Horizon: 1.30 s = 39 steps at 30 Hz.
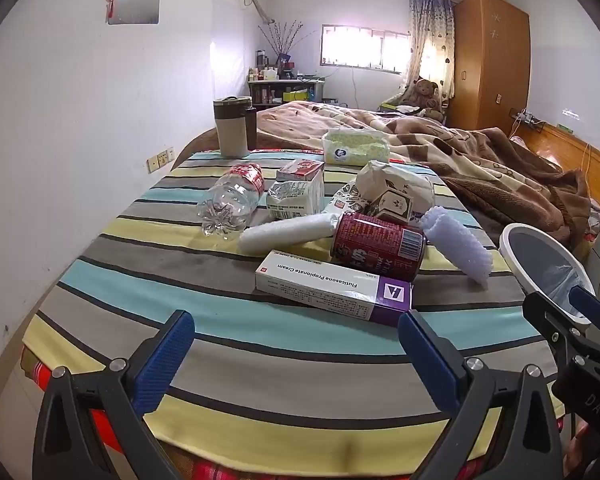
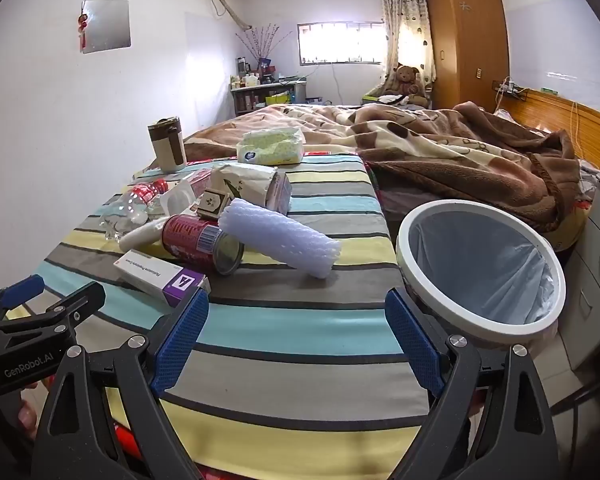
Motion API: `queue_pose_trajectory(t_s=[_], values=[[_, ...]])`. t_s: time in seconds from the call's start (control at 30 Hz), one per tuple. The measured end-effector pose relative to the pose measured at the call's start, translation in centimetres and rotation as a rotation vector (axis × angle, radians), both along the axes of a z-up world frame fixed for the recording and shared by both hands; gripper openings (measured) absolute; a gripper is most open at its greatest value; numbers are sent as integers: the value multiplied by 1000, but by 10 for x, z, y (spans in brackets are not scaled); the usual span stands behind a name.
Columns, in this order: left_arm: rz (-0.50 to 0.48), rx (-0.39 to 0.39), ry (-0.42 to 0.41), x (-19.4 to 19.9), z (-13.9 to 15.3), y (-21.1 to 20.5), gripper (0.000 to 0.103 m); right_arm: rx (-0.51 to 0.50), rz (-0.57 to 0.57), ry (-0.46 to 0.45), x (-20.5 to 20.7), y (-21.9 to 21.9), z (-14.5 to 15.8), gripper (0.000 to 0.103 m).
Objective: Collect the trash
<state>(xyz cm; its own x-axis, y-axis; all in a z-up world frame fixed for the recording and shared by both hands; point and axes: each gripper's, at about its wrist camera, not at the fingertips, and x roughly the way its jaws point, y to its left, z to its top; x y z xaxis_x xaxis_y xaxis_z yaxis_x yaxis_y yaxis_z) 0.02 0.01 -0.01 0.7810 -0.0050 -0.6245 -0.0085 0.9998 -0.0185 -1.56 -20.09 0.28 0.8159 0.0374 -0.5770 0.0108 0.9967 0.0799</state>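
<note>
Both grippers hover at the near edge of the striped table, nothing picked up yet. Left gripper is spread wide w/ nothing between its blue pads; right gripper likewise released and empty. Trash sits in a heap mid-table, ahead of both. Nearest piece is the cream box, white w/ purple end, reads "Fluticasone Propionate Cream"; it lies straight ahead of the left gripper, just beyond the tips, long axis running left-to-right across the approach and slightly skewed, so the jaws would prob need to turn to close across its narrow width. From the right gripper the same box is ahead-left, its purple end near the left fingertip. Behind it and touching: red can on its side, barcode visible, text partly readable ("DRINK"?), open end toward the right. White foam net sleeve leans by the can on the right side, closer to the right gripper. Further back: crushed clear bottle w/ red label, a white roll, crumpled packets. Lined bin w/ white rim stands off the table's right edge, just beside the right gripper, so I judge right hand better placed for drops. Tissue pack and mug at the far end look like keepers, not trash.
</note>
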Motion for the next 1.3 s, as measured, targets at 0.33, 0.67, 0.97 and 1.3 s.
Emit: queue_pose_trajectory(t_s=[0.33,0.67,0.97,1.3], values=[[-7,-13,-4,-3,3,0,103,9,-13,4,-3,-4,0,92],[-11,-11,1,1,0,-1,103,4,-27,3,1,-4,0,92],[-14,-11,6,2,-2,-1,103,3,-28,4,1,-6,0,92],[-10,-19,7,2,-3,0,103,2,-27,4,1,-5,0,92]])
